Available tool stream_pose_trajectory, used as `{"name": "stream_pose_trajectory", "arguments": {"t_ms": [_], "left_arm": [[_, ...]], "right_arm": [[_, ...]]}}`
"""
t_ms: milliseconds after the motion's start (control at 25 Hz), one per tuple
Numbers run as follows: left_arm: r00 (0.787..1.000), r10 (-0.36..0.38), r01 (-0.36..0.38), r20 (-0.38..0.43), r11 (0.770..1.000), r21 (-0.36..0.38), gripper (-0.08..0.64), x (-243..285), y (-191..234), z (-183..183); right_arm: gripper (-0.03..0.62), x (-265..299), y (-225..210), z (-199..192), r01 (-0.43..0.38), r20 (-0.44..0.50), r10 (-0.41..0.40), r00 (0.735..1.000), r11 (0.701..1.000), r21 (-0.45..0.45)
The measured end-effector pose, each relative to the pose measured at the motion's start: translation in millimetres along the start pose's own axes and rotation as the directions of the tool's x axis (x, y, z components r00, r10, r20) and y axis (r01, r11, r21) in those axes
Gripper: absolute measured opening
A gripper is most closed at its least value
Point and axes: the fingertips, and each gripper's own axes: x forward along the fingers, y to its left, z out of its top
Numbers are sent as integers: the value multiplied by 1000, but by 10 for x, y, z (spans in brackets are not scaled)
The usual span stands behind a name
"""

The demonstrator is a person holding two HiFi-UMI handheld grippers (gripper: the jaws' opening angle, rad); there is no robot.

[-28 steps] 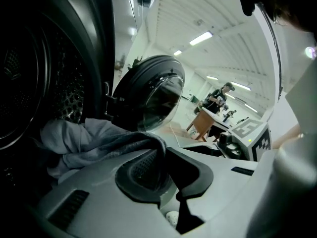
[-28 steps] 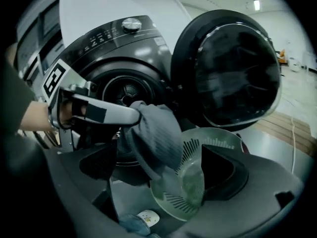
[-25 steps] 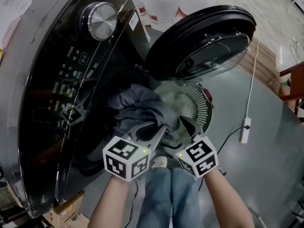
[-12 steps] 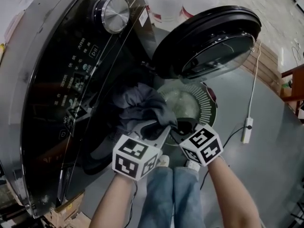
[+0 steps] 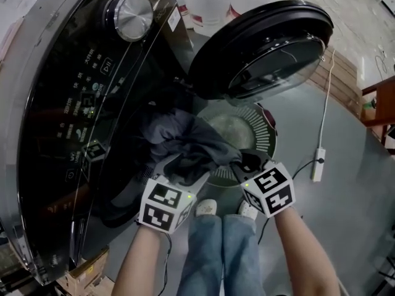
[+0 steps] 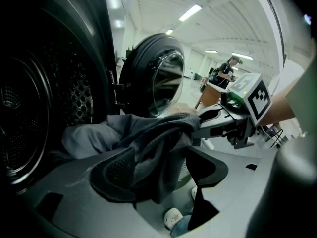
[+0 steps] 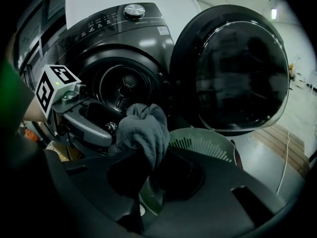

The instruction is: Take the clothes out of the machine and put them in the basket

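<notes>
This looks like a big test hall or laboratory, not a home. The dark grey front-loading washing machine (image 5: 74, 103) stands on a smooth grey floor (image 5: 345, 214). At twelve o'clock in the head view stand large clear plastic water jugs with red caps (image 5: 210, 2), and at three o'clock lies a slatted wooden platform (image 5: 339, 82). The left gripper view shows long ceiling strip lights (image 6: 190, 12) and, far behind, a person (image 6: 225, 72).

Grey clothes (image 5: 191, 143), pale green basket (image 5: 262, 130)
</notes>
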Motion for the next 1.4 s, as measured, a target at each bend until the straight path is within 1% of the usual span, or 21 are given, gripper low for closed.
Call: {"name": "stream_pose_trajectory", "arguments": {"t_ms": [40, 120, 200, 240, 320, 400, 480, 560, 640, 800, 840, 880, 920, 1040, 1080, 1160, 1280, 1320, 1400], "left_arm": [[1000, 16, -16, -13, 1000, 26, 302, -10, 43, -32], [997, 64, -58, -53, 993, 102, 305, -33, 158, -123], [986, 137, -119, -98, 978, 173, 305, -82, 336, -251], [978, 177, -153, -111, 969, 194, 305, -114, 442, -306], [961, 250, -224, -116, 953, 203, 305, -169, 669, -371], [941, 319, -298, -115, 940, 168, 305, -203, 895, -419], [912, 391, -377, -126, 918, 123, 305, -234, 1107, -476], [875, 464, -452, -138, 885, 111, 305, -252, 1288, -511], [840, 517, -501, -166, 856, 128, 312, -222, 1423, -565], [773, 600, -573, -208, 800, 180, 400, -92, 1656, -672], [759, 615, -584, -214, 788, 193, 415, -56, 1715, -686], [751, 621, -587, -223, 783, 204, 431, -13, 1768, -704], [748, 620, -582, -236, 784, 214, 445, 39, 1814, -727], [749, 598, -544, -284, 801, 251, 521, 195, 1918, -819], [750, 591, -531, -295, 806, 264, 537, 237, 1945, -847], [753, 579, -506, -312, 813, 288, 555, 322, 1993, -908], [757, 567, -479, -325, 819, 316, 557, 465, 2080, -958], [762, 558, -467, -328, 825, 318, 557, 509, 2103, -960], [783, 521, -432, -340, 849, 305, 555, 577, 2110, -983]], "right_arm": [[51, -6, -12, -34, 3, -8, -3, 1000, 1000, 4], [51, -13, -29, -83, 8, -19, -8, 1000, 1000, 6], [51, -9, -42, -114, 16, -25, -16, 1000, 1000, 11], [51, -4, -48, -123, 17, -27, -17, 999, 1000, 16], [51, 4, -61, -131, 15, -29, -15, 999, 1000, 19], [51, 13, -72, -140, 12, -36, -11, 999, 1000, 15], [52, 25, -78, -157, 9, -45, -9, 999, 1000, 11], [52, 38, -89, -177, 9, -54, -8, 999, 1000, 10], [52, 55, -100, -197, 8, -63, -7, 998, 1000, 9], [52, 98, -146, -254, 22, -87, -21, 996, 1000, 12], [52, 113, -171, -272, 34, -96, -33, 995, 999, 10], [52, 133, -202, -292, 51, -105, -50, 993, 999, 5], [52, 156, -236, -315, 70, -116, -70, 991, 998, -5], [52, 231, -331, -391, 128, -136, -132, 982, 991, -39], [52, 258, -355, -425, 145, -142, -150, 978, 988, -45], [52, 325, -396, -512, 170, -158, -174, 972, 985, -43], [52, 461, -485, -614, 187, -182, -192, 964, 981, -43], [52, 507, -511, -641, 189, -188, -194, 963, 981, -44], [52, 582, -530, -729, 188, -201, -193, 961, 981, -41]]}}
